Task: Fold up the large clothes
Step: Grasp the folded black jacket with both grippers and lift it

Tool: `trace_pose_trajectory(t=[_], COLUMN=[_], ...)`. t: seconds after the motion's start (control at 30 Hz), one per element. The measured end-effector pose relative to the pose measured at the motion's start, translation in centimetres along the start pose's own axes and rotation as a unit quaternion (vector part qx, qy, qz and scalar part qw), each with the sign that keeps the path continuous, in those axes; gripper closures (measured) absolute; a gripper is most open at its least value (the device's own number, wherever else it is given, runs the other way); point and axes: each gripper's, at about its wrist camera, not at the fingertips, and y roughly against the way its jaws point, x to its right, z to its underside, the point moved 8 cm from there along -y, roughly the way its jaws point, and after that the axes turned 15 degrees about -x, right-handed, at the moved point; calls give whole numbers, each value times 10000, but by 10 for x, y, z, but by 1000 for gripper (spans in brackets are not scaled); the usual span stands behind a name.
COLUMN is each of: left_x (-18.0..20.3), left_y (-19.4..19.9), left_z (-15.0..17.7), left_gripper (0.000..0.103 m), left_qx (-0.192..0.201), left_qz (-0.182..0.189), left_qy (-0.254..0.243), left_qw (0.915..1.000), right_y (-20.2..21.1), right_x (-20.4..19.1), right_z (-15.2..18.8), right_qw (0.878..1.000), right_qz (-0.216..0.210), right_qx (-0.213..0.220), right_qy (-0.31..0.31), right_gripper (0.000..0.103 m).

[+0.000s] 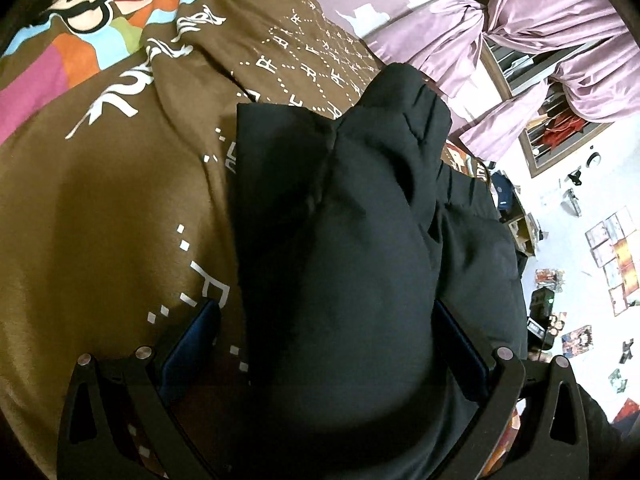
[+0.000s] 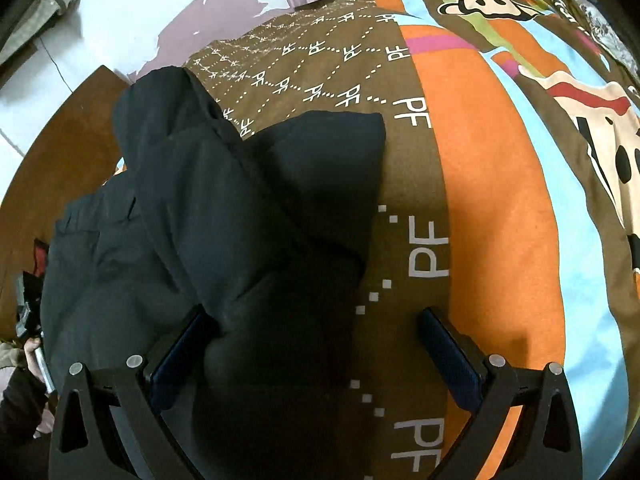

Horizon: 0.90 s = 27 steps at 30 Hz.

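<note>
Black padded fabric fills the middle of both views: your jacket [image 1: 340, 240] lies on the bed, partly folded, with a sleeve [image 2: 224, 184] laid slantwise over the body and a square corner of it reaching out onto the brown bedspread [image 1: 100, 200]. Your left gripper [image 1: 326, 344] hangs over the jacket with its fingers spread wide, the dark bulk of the cloth bulging up between them; you have hold of nothing, as far as the dim light lets you see. Your right gripper [image 2: 316, 344] is spread just as wide, one finger [image 2: 180, 344] against the jacket's edge, the other over the bedspread's white lettering. Beyond the jacket you see the orange and blue cartoon print [image 2: 500, 160], then purple curtains [image 1: 540, 40] at the window, and pictures [image 1: 616, 248] on the white wall.
</note>
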Motion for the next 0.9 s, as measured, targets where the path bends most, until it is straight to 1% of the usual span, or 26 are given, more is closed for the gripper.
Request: trace_pose_trajectory(t=[0.17,0.37,0.47,0.5,0.53,0.57,0.6,0.77,0.87,0.9], left_x=[-3,-7,-8,-8,-9,-8,-8,-3,0,1], left_y=[1,2,2,3,3,4,4,4,4,3], left_z=[1,0,-3,-2,-2,-2,-2,-2,0,0], left_gripper=[1,1,1,1,1,1,1,1,1,3], left_qx=[-2,-124,-262,-293,-300,-292,-283,-324,-355,-377], left_qz=[110,227,266,274,284,294,306,396,467,495], left_qy=[-15,26,-12,-50,-89,-118,-144,-192,-267,-298], left_qw=[9999,9997,9993,9992,9991,9991,9990,9985,9979,9976], right_y=[1,6,5,4,3,0,-3,-3,-2,-3], right_x=[3,0,-19,-29,-35,-40,-41,-33,-35,-37], right_z=[5,11,16,18,20,22,24,25,26,28], right_qw=[9997,9996,9984,9967,9953,9944,9944,9974,9981,9981], right_qz=[-77,-192,-351,-391,-372,-252,-140,-372,-236,-114], right_qx=[208,200,63,-14,-81,-150,-166,-68,-6,50], right_qy=[32,0,440,705,885,1015,1032,612,563,599], right_gripper=[0,0,0,0,0,0,0,0,0,0])
